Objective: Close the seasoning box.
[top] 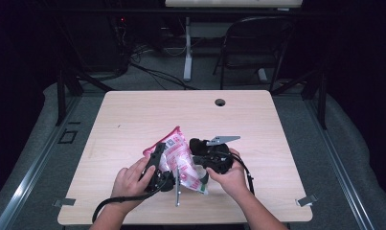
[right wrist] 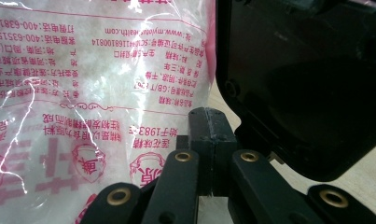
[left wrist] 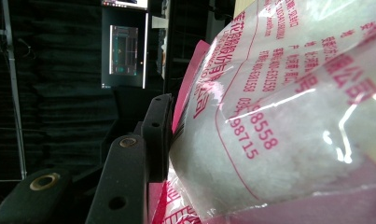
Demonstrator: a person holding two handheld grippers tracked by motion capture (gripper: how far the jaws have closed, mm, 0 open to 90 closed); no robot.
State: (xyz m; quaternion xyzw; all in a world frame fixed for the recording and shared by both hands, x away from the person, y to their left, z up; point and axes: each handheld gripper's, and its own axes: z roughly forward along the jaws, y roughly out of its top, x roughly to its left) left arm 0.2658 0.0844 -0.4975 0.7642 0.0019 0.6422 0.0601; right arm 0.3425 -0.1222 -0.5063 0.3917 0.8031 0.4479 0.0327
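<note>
Both hands' grippers (top: 158, 165) (top: 205, 155) apparently clamped on pink-printed bag (top: 181, 155), chair (top: 255, 43) beyond table (top: 133, 110).

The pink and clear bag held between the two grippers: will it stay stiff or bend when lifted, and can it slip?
The bag is probably floppy: its thin film wrinkles and bulges beside the left gripper. It seems light for its size, since the white filling looks fluffy. The glossy film may slide, so the hold could slip.
</note>
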